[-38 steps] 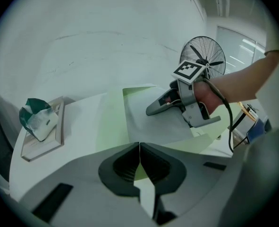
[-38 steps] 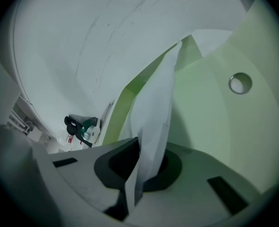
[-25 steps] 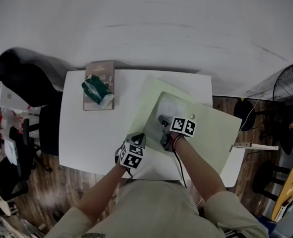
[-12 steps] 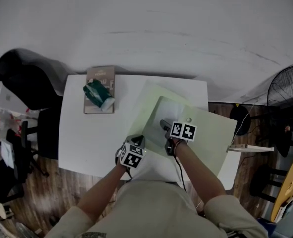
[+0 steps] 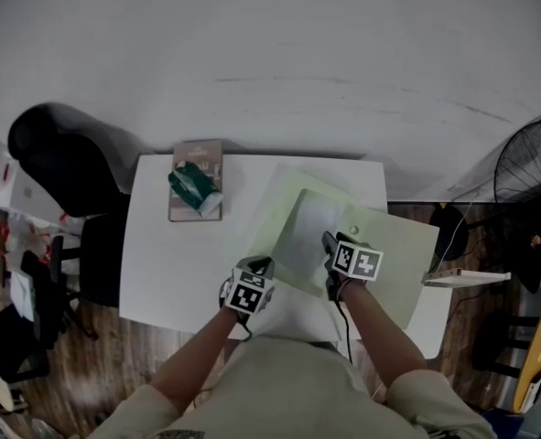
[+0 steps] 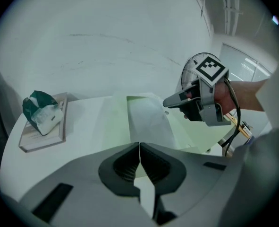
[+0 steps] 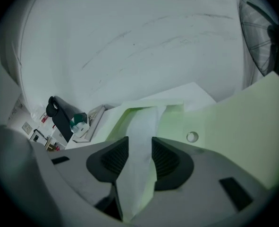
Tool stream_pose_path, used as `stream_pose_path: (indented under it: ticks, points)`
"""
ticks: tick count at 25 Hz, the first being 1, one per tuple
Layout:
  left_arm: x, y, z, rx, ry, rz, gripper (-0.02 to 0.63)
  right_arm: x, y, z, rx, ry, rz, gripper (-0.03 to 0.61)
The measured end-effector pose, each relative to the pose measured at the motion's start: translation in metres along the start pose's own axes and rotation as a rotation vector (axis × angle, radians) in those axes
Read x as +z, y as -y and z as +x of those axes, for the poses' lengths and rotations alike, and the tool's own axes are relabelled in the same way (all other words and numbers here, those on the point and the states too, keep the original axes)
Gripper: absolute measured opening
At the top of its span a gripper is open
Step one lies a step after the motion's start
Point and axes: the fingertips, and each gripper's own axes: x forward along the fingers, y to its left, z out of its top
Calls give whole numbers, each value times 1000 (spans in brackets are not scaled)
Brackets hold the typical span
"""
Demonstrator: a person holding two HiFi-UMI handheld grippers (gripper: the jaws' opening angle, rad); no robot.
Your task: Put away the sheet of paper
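Note:
A white sheet of paper [image 5: 308, 231] lies on an open pale green folder [image 5: 403, 245] on the white table [image 5: 174, 263]. My right gripper [image 5: 329, 242] is over the sheet's right part. In the right gripper view the sheet [image 7: 141, 126] runs up between its jaws [image 7: 140, 150], which are closing with a gap still showing between the pads. My left gripper [image 5: 260, 265] sits at the folder's near left edge. Its jaws [image 6: 139, 148] are shut, with a thin pale green edge of the folder pinched between them.
A book [image 5: 184, 204] with a green tissue pack [image 5: 195, 183] on it lies at the table's far left. The folder has a snap button [image 7: 192, 136]. A black chair [image 5: 59, 158] stands left of the table and a fan [image 5: 531, 167] to the right.
My right gripper has shifted a little to the right along the sheet. The left gripper keeps its place at the folder's near edge. The head view has shifted slightly.

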Motion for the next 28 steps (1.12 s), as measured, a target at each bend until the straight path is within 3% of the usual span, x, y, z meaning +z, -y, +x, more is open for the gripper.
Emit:
stream_pose_path:
  ticks: [4, 7, 17, 21, 25, 28]
  points:
    - [22, -3, -18, 21, 63, 24, 23, 22, -11, -34, 15, 96, -119, 81]
    - [45, -6, -35, 37, 121, 48, 21, 36, -25, -60, 50, 159, -198, 44]
    - [137, 5, -111, 80, 353, 161, 21, 80, -68, -159, 170, 361, -336, 24]
    - [162, 14, -144, 94, 433, 183, 21, 97, -83, -203, 208, 443, -395, 23]
    - [182, 30, -177, 128, 501, 261, 23, 109, -101, -246, 218, 525, -510, 23]
    - [191, 37, -197, 146, 536, 280, 21, 117, -113, -271, 261, 575, -533, 23]
